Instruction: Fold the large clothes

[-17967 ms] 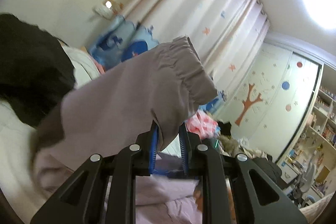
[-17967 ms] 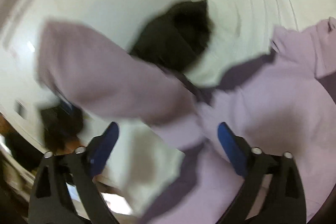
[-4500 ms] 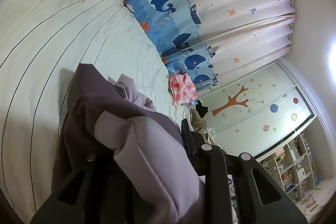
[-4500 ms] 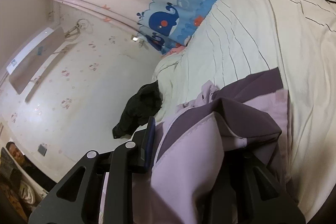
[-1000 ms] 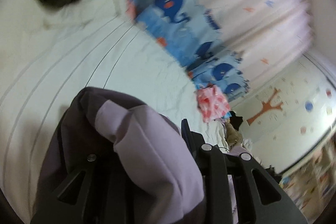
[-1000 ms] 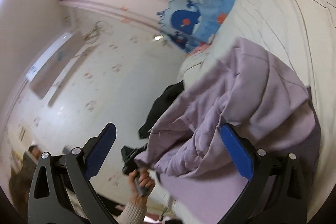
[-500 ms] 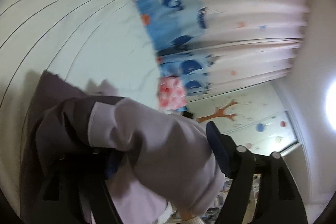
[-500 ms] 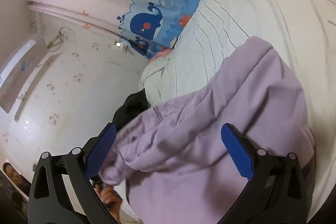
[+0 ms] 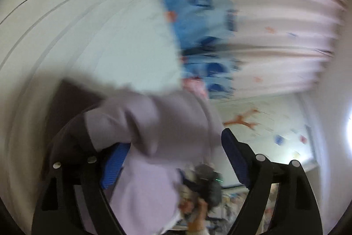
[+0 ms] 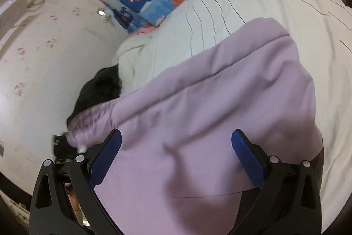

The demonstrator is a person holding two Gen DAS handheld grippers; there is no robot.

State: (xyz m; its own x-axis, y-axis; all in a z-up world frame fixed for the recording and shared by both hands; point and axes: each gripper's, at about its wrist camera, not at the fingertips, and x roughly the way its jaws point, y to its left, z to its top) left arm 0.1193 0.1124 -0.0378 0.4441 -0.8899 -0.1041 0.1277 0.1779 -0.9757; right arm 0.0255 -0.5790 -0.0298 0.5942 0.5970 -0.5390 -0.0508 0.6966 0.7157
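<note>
The bed takes up most of what's ahead of both tongs, and the lilac garment is down on it in a thick bundle, filling the space in front of the right tongs and spilling left toward the left tongs.

Step in hand, as I read it: letting go after laying a fold. The fold looks close to finished, but it isn't flat yet.

Left tongs: the jaws have just been opening and now stand wide. Cloth sits between them and a lump drapes over the left pad, but nothing is pinched, so the garment is released. The left view is badly blurred, so I can't tell whether the cloth has snagged on that pad. Back straight out along the fingers, don't lift, or you'll drag the top layer.

Right tongs: the jaws are spread with both pads clear of the cloth. The garment runs under and ahead of them, not gripped.

The folded edge ahead of the right tongs is rounded and puffy. Press along it after you retreat.

The sleeve end sticks out left of the right tongs, toward the black garment. Tuck it in.

Your hand shows low between the left jaws, so keep it off the pile.
</note>
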